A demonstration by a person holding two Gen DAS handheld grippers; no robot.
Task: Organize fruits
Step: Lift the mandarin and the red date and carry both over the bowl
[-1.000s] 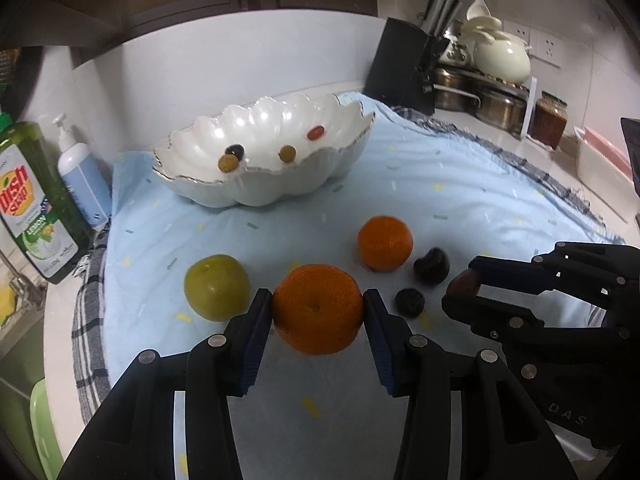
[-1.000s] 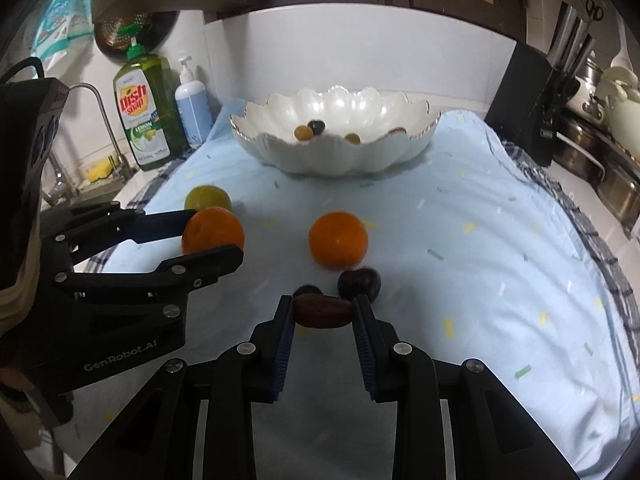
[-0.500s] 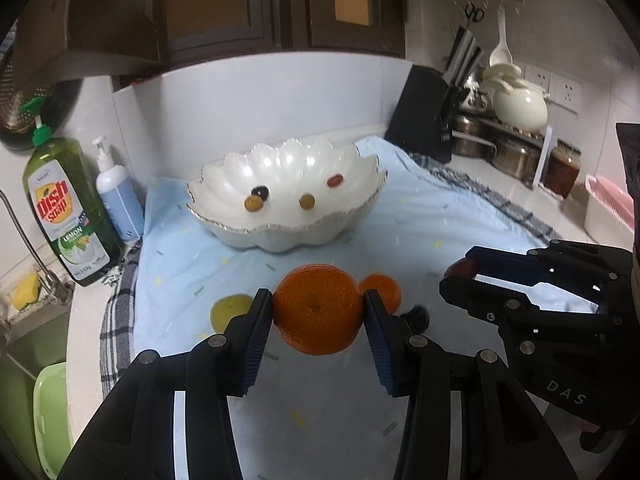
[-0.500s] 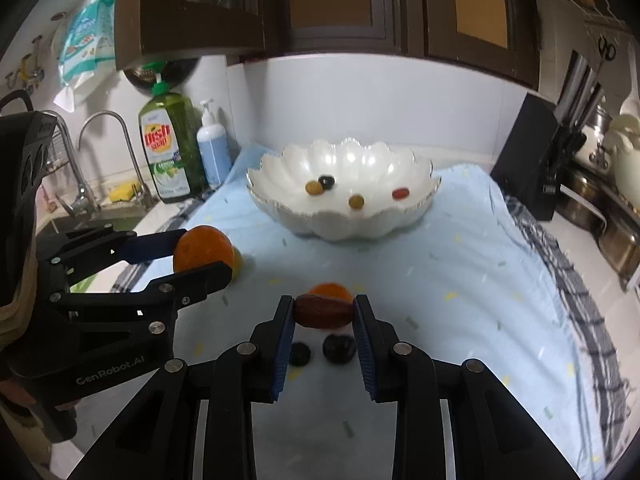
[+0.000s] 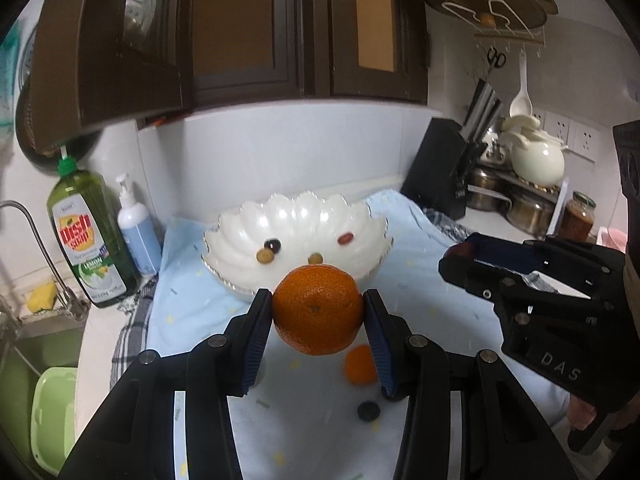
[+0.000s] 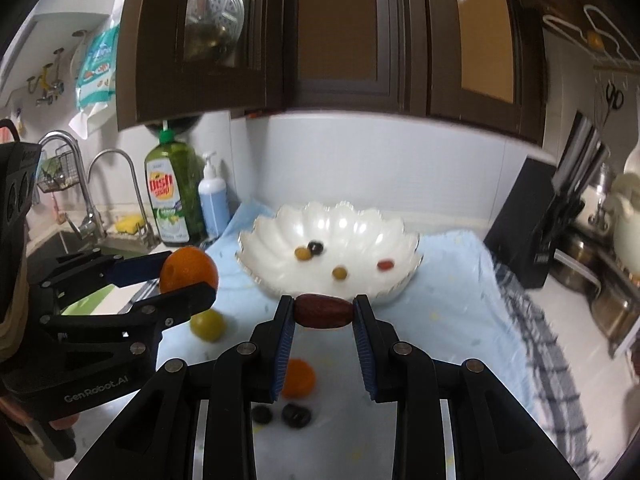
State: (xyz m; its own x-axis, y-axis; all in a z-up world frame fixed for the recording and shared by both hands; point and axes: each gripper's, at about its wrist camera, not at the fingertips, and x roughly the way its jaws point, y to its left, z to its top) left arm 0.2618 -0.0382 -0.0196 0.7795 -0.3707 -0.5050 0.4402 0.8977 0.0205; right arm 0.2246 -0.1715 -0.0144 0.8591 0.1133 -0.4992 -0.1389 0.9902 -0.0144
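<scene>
My left gripper (image 5: 318, 312) is shut on a large orange (image 5: 318, 309), held in the air in front of the white scalloped bowl (image 5: 240, 240). My right gripper (image 6: 324, 312) is shut on a dark red date (image 6: 324, 311), also raised before the bowl (image 6: 276, 256), which holds several small fruits. On the light blue cloth (image 6: 452, 320) below lie a smaller orange (image 6: 298, 378), a green fruit (image 6: 207, 325) and two dark fruits (image 6: 296, 415). The right gripper (image 5: 454, 258) shows at the right of the left wrist view, the left gripper (image 6: 188, 270) at the left of the right wrist view.
A green dish soap bottle (image 5: 90, 236) and a blue pump bottle (image 5: 138, 232) stand left of the bowl, by the sink (image 6: 80, 240). A black knife block (image 5: 444, 168), pots and a jar stand at the right. Dark cabinets (image 5: 240, 32) hang overhead.
Both grippers have risen with their fruit, and the views have tilted up, so the cloth's loose fruits sit lower in frame and the bowl is nearer the fingertips.
</scene>
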